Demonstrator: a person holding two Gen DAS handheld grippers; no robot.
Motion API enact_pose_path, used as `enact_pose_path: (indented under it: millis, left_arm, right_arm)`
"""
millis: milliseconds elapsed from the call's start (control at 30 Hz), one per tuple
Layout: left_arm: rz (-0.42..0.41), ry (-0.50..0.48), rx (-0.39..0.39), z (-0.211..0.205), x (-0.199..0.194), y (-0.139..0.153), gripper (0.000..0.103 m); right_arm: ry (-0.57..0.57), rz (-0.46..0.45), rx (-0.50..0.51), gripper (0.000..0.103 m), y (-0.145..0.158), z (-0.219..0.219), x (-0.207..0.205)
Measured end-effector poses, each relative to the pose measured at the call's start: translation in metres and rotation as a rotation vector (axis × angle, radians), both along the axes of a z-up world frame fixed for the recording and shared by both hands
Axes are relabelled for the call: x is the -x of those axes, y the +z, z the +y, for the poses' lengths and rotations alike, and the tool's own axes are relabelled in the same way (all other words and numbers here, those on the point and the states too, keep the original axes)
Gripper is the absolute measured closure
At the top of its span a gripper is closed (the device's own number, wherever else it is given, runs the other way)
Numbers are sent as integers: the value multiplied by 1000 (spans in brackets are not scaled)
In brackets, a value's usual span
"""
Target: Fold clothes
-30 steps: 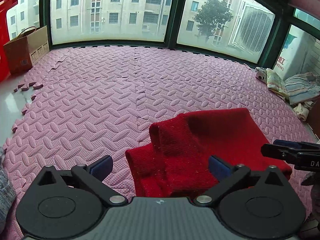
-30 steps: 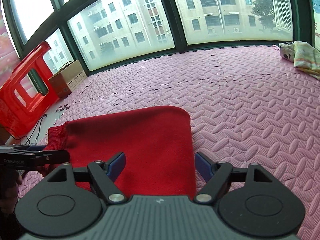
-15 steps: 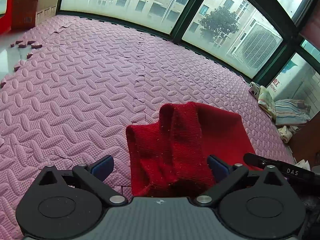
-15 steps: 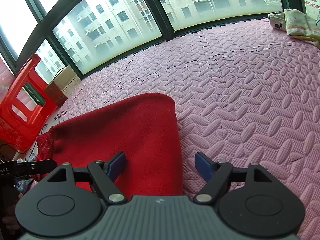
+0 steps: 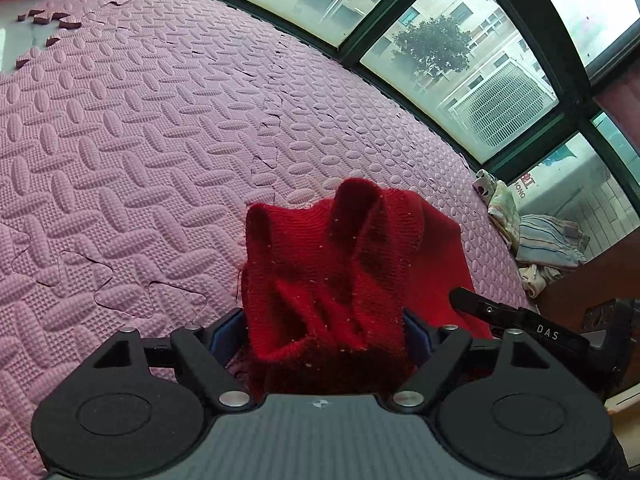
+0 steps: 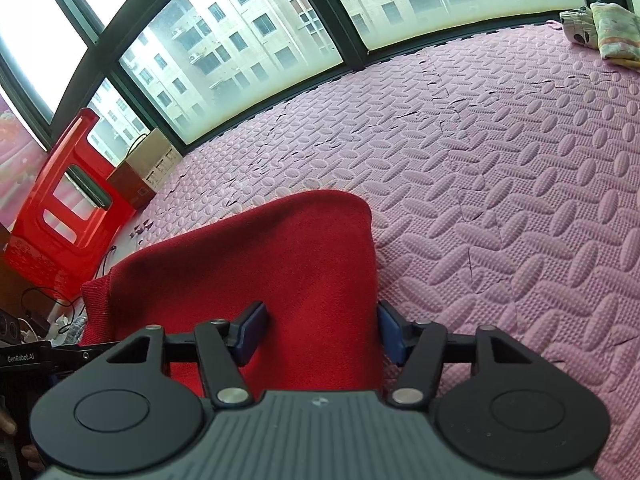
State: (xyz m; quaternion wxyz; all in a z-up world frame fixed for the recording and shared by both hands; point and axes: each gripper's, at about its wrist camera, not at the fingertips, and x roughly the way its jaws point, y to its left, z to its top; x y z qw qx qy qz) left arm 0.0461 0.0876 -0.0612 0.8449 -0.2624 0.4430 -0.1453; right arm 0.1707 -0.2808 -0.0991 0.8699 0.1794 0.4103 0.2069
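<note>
A red knit sweater (image 5: 328, 264) lies on the pink foam mat (image 5: 140, 140). In the left wrist view its ribbed end bunches up in folds between the fingers of my left gripper (image 5: 324, 332), which presses on it from both sides. To the right, part of the right gripper (image 5: 520, 320) reaches over the sweater's edge. In the right wrist view the sweater (image 6: 256, 264) spreads flat. My right gripper (image 6: 320, 336) stands open low over its near right corner, with cloth between and under the fingers. The left gripper (image 6: 40, 356) shows at the far left.
Pink mat (image 6: 520, 200) stretches to the dark-framed windows. Folded and loose clothes (image 5: 540, 240) sit at the right, and a folded stack (image 6: 608, 28) at the far corner. A red plastic stool (image 6: 68, 208) and a cardboard box (image 6: 148, 176) stand at the left.
Both grippers have dropped and moved in over the sweater. The left fingers have closed in and the ribbed end has bunched up between them. The right fingers have narrowed slightly.
</note>
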Motion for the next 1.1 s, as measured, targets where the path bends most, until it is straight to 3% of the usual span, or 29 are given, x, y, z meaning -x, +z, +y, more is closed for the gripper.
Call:
enact_pose_path:
  millis: [200,300,433,633,1100]
  left_arm:
    - [2,-9,7,1,0,1,29]
    - [2,-14,6,0,0,1,38]
    - [-22,-33,-11,-3,-3,12,54]
    - [-72,-61,-42,-11,-7,32,66]
    - [-143,-214,-81,-91,-60,66,70]
  right_arm:
    - [-7,-3,-29,41,-2,-3,-1]
    - [-9,-5,-34,42,-2,-1,-1]
    - [-22,-13,-63,57,1,-4,2]
    - [-47,-52,-113,74,15,-13,12]
    - [-214,-153,-97,80,47,-76,16]
